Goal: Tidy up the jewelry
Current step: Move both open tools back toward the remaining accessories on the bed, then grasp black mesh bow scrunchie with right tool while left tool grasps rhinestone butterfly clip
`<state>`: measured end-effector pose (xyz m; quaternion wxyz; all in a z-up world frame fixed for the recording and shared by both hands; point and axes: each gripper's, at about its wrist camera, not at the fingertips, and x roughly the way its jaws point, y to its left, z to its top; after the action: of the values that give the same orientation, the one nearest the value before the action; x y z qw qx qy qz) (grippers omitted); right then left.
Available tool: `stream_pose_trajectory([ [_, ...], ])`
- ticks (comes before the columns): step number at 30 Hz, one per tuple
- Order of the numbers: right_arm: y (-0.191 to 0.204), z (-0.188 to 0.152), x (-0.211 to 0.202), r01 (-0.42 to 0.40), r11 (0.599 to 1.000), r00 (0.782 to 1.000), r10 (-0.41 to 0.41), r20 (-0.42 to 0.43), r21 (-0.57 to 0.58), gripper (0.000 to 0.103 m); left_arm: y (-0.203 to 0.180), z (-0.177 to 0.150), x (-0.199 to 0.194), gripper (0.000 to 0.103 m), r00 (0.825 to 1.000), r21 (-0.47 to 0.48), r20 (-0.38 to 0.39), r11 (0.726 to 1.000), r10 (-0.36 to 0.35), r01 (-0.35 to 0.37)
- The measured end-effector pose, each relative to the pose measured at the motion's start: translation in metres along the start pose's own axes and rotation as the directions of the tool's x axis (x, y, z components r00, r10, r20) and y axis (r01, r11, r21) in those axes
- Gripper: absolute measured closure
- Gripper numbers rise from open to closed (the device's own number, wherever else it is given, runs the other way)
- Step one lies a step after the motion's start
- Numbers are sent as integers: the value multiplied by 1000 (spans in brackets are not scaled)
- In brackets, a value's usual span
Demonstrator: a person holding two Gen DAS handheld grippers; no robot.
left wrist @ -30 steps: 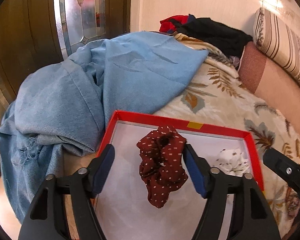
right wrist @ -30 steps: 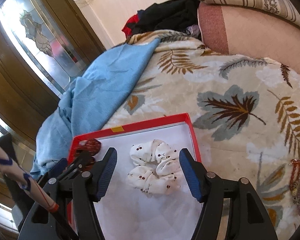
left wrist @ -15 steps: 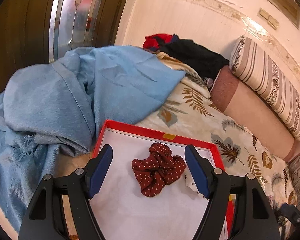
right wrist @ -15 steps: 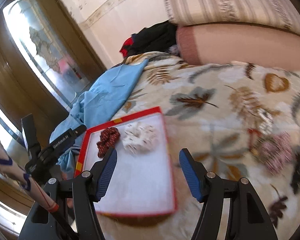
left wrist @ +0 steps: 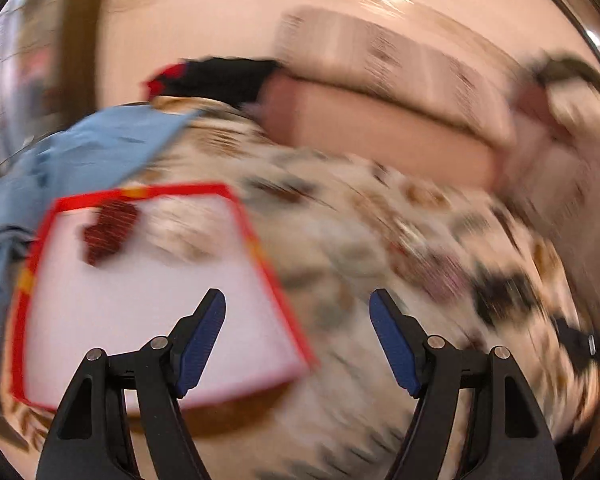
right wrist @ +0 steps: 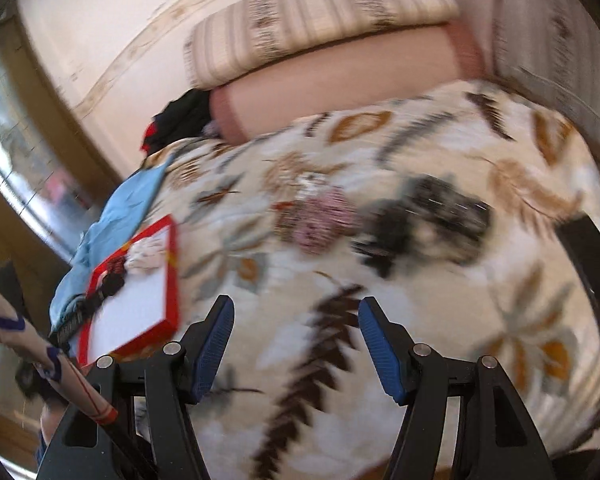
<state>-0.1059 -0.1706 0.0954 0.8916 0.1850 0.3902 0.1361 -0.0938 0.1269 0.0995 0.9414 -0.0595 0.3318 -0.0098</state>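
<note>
My left hand-held gripper [left wrist: 296, 312] & right hand-held gripper [right wrist: 296, 320] both gape apart, nothing btwn fingers, over the bed [right wrist: 440, 280]. Red tray [right wrist: 172, 264] w/ maroon scrunchie [left wrist: 108, 232] sits near bed's left edge; blurred jewelry pile [right wrist: 320, 216] mid-bed.

Leaf-print bed [right wrist: 440, 300], red tray [right wrist: 172, 272], blue cloth [left wrist: 112, 148]

My right gripper [right wrist: 296, 340] hangs wide apart and empty over the leaf-print bedspread [right wrist: 420, 280]. Ahead lies a blurred pinkish heap [right wrist: 320, 216], perhaps jewelry; the red-rimmed tray [right wrist: 172, 276] sits far left.
</note>
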Motion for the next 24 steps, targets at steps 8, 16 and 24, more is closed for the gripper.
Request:
stream_pose_trajectory([
  [8, -70, 3, -11, 43, 990, 998, -48, 39, 137, 34, -57, -27, 4, 29, 981, 25, -130, 988, -145, 149],
  [16, -134, 57, 17, 56, 972, 998, -64, 26, 228, 34, -103, -15, 27, 29, 960, 78, -185, 971, -209, 226],
  [24, -164, 66, 68, -55, 923, 995, 85, -61, 382, 30, -139, 10, 63, 29, 934, 57, -246, 958, -259, 281],
])
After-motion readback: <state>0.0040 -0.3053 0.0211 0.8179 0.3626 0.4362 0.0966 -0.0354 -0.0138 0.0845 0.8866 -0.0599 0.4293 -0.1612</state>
